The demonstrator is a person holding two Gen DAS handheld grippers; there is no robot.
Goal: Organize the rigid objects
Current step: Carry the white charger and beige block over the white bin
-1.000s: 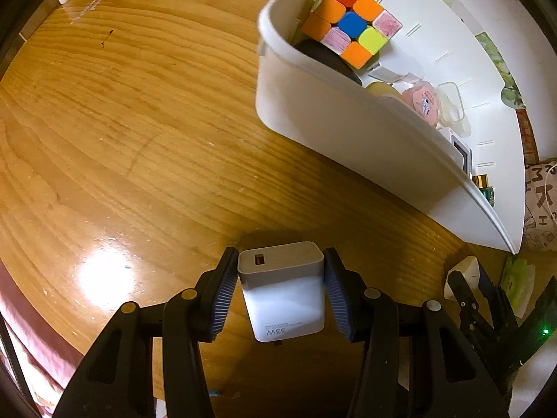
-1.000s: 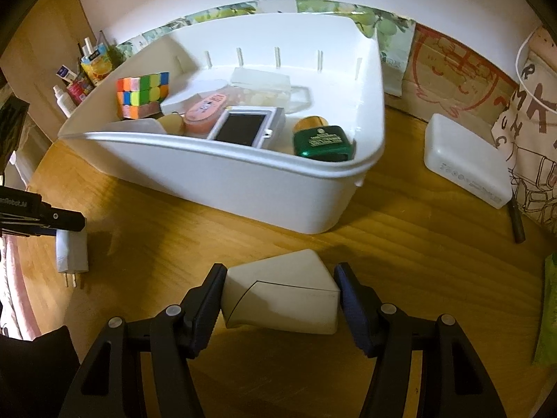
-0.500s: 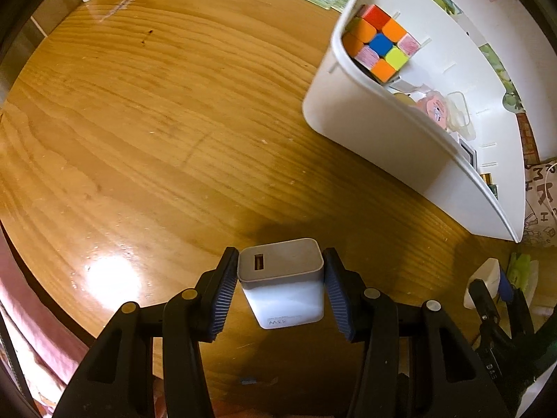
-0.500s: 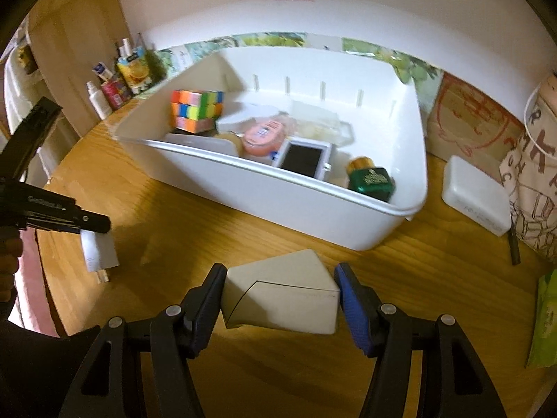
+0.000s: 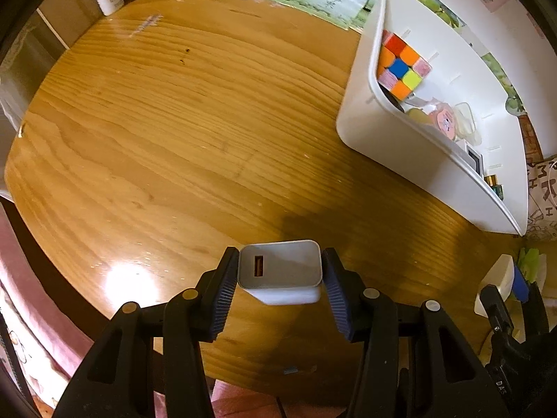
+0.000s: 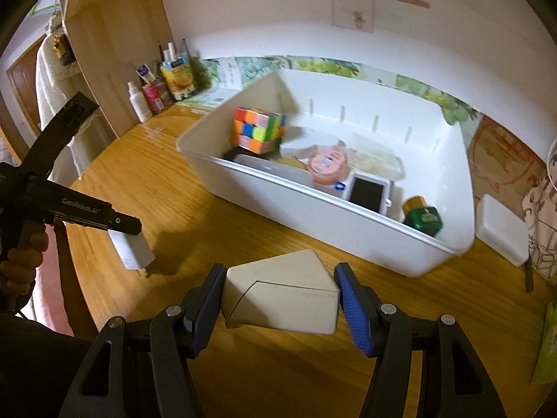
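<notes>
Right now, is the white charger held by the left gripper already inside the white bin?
No, the left gripper holds the charger over bare wood, apart from the bin.

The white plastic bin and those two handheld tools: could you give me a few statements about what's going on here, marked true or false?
1. The left tool grips a white USB charger block. True.
2. The right tool is empty. False: it holds a white wedge-shaped plastic box.
3. A multicoloured puzzle cube lies inside the white plastic bin. True.
4. The bin stands on a tiled floor. False: it stands on a wooden table.
5. A green bottle with a gold cap lies in the bin. True.
</notes>
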